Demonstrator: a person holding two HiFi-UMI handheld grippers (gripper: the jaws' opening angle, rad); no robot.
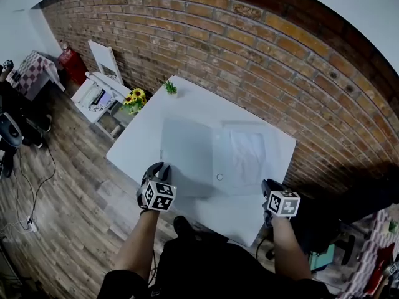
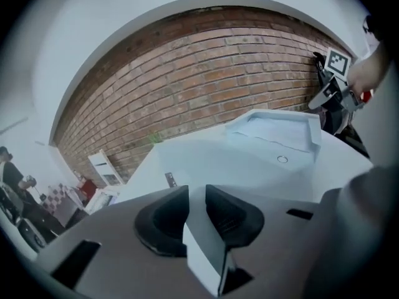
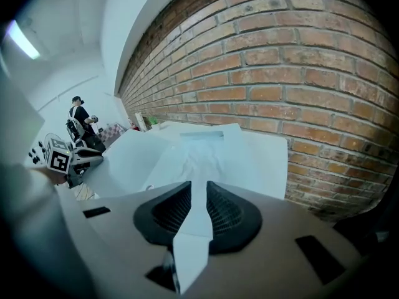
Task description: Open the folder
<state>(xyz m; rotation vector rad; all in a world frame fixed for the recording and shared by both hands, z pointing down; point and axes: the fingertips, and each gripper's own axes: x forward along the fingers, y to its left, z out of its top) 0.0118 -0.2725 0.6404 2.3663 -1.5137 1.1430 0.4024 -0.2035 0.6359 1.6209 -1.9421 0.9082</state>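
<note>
A translucent folder (image 1: 187, 151) lies spread open on the white table (image 1: 140, 142). Its right half (image 1: 249, 154) holds a sheet of paper, and a round snap (image 1: 219, 177) sits near the fold. My left gripper (image 1: 159, 168) hovers at the folder's near left corner. In the left gripper view its jaws (image 2: 197, 195) stand a narrow gap apart with nothing between them, above the folder (image 2: 237, 161). My right gripper (image 1: 269, 187) hangs at the table's near right edge. Its jaws (image 3: 199, 192) are likewise slightly apart and empty, pointing over the folder (image 3: 206, 148).
A brick wall (image 1: 262, 55) runs behind the table. Sunflowers (image 1: 134, 99) and a small green plant (image 1: 169, 88) stand at the table's far left corner. A white cart (image 1: 96, 93) is on the wooden floor to the left. A person (image 3: 80, 120) stands far off.
</note>
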